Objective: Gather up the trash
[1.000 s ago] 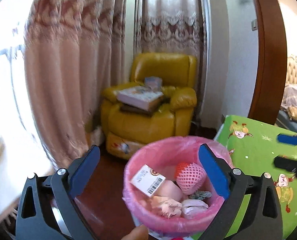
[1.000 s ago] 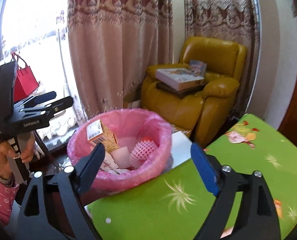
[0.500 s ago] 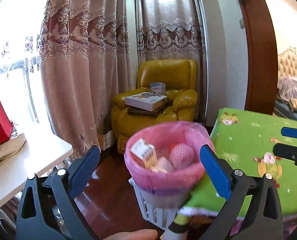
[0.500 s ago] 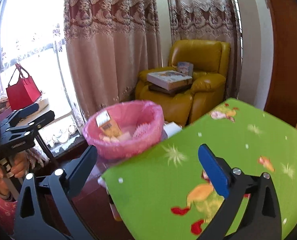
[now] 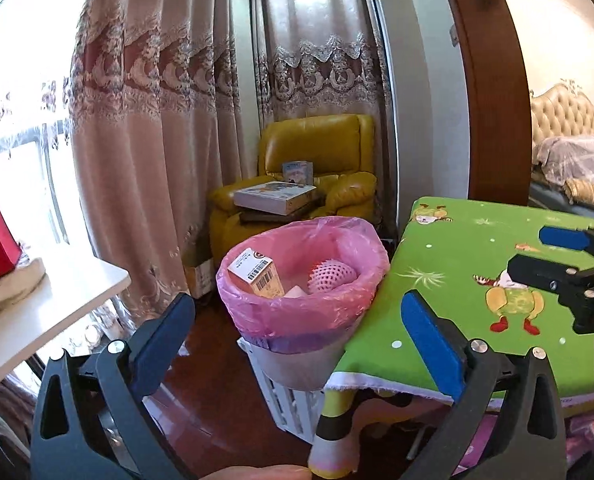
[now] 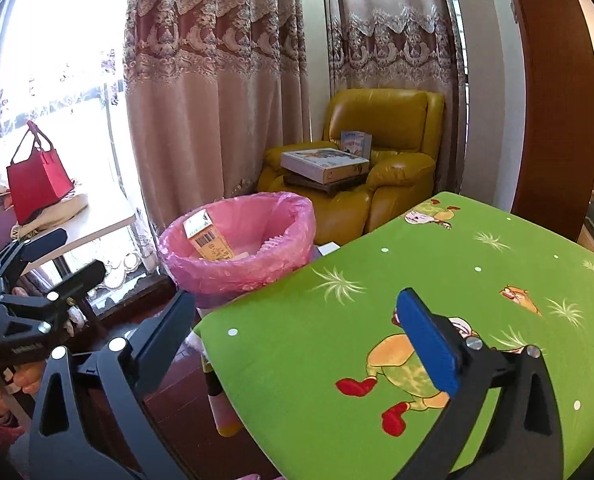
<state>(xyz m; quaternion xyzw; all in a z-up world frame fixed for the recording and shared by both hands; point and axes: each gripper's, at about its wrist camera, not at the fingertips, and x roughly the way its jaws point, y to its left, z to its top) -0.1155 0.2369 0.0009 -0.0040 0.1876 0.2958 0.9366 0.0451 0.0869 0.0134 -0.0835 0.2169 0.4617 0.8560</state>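
Observation:
A bin with a pink liner (image 5: 297, 312) stands on a white crate beside the green table (image 5: 477, 264). It holds a small carton with a barcode (image 5: 257, 272), a pink foam fruit net (image 5: 333, 274) and other scraps. It also shows in the right wrist view (image 6: 237, 268). My left gripper (image 5: 297, 336) is open and empty, in front of the bin and back from it. My right gripper (image 6: 301, 328) is open and empty above the green table's (image 6: 437, 280) near edge. The right gripper also shows at the right of the left wrist view (image 5: 553, 256).
A yellow armchair (image 5: 317, 184) with boxes on it stands behind the bin, before pink curtains. A white table (image 5: 49, 304) with a red bag (image 6: 37, 176) is at the left. A wooden door frame (image 5: 493, 92) and a bed lie to the right.
Both grippers have pulled back and away from the bin, which now looks smaller and farther. More of the green table and floor shows. Both stayed open and empty.

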